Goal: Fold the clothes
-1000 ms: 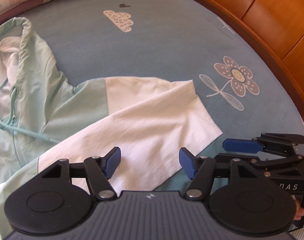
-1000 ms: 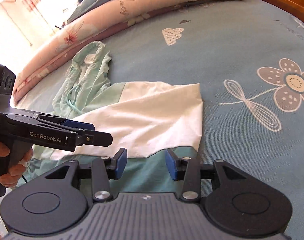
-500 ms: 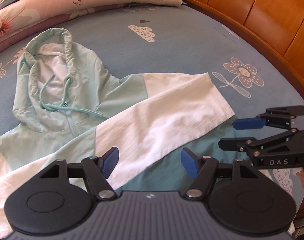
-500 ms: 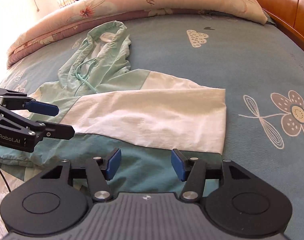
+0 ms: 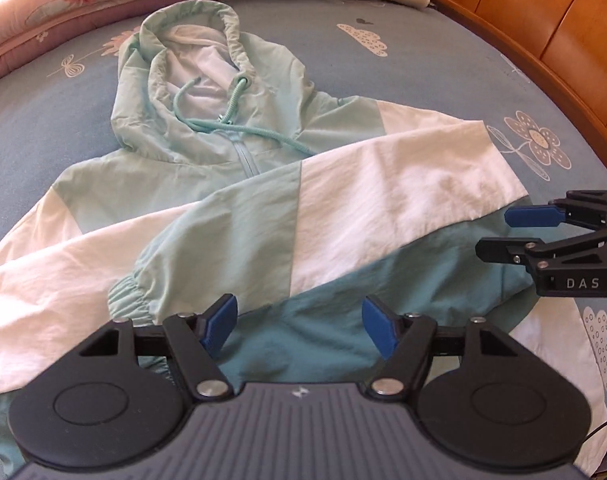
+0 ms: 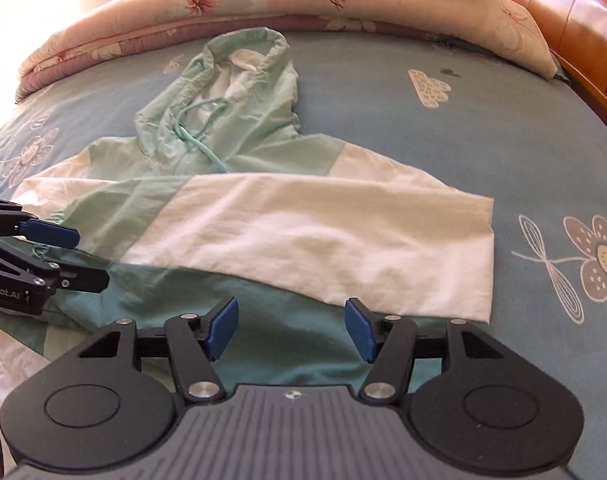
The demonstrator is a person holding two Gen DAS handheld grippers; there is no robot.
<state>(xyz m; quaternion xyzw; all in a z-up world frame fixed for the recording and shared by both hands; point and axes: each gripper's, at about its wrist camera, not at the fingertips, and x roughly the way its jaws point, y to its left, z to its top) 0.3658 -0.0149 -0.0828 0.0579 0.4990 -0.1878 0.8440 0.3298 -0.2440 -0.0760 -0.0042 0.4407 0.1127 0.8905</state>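
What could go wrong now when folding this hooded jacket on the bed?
1. The drawstring lies loose across the chest; it may end up trapped crookedly inside a fold.
2. The folded sleeve rests unpinned on the hooded jacket; with both the left hand-held gripper and right hand-held gripper open, lifting the hem might slide it off.

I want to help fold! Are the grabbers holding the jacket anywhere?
No. The left gripper and right gripper are both open, above the hooded jacket, holding nothing.
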